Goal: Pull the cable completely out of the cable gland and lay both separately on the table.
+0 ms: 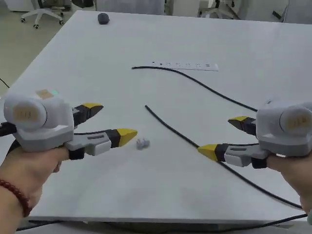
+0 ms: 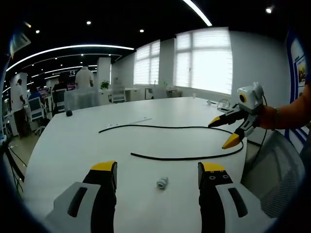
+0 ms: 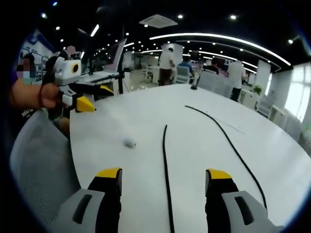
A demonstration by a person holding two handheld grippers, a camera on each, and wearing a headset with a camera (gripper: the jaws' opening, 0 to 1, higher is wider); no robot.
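A small grey cable gland lies on the white table, apart from the black cable, whose free end points up-left. In the left gripper view the cable gland sits between and just ahead of my jaws, with the cable beyond it. My left gripper is open and empty, just left of the gland. My right gripper is open and empty over the cable. In the right gripper view the cable runs up between the jaws, with the gland to the left.
A second black cable curves across the table farther back, beside a white power strip. A dark round object sits at the far edge. Office chairs and people stand beyond the table.
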